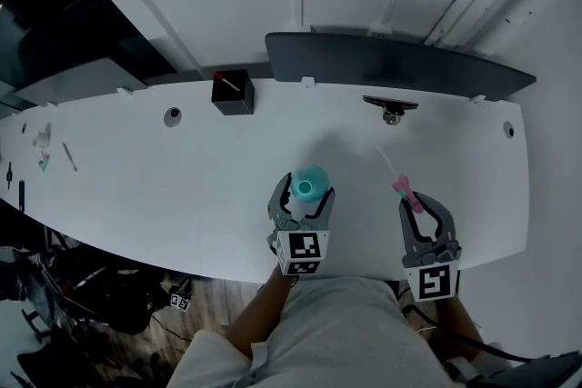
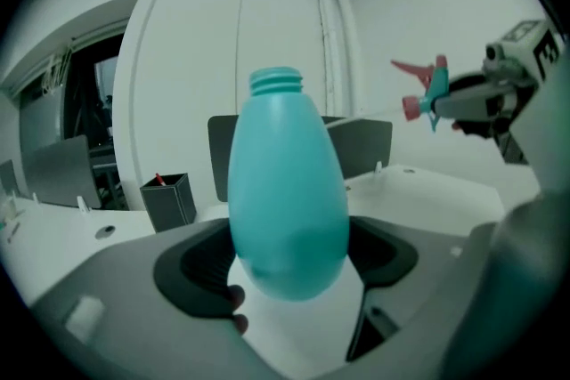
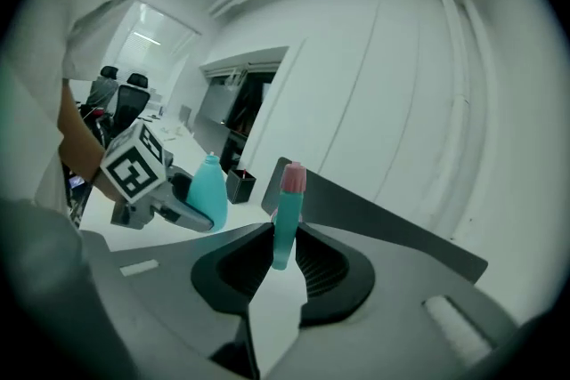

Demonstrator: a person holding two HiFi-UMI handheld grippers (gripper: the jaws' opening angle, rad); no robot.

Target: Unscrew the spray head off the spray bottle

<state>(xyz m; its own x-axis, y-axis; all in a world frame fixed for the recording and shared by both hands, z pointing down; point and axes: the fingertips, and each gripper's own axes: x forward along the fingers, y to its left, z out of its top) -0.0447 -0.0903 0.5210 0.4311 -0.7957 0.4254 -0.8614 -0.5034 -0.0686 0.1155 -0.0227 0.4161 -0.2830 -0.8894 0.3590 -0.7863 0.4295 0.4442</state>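
While the left claw clamps one teal bottle, the right claw grips one detached spray head.

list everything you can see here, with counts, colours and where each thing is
table: 1, white, long, across the whole scene
bottle: 1, teal, neck open, in the left gripper
spray head: 1, teal and pink with a thin tube, off the bottle, in the right gripper
pen box: 1, black, holds a red-tipped pen, far side of the table
panel: 1, dark grey, along the table's far edge
small fitting: 1, black, just in front of the panel
table holes: 2, dark, far side, one left and one right
small items: a few, too small to tell, left end of the table
left gripper: 1, grey, shut on the bottle
right gripper: 1, grey, shut on the spray head
marker cubes: 2, black and white, one on each gripper
forearms: 2, behind the grippers
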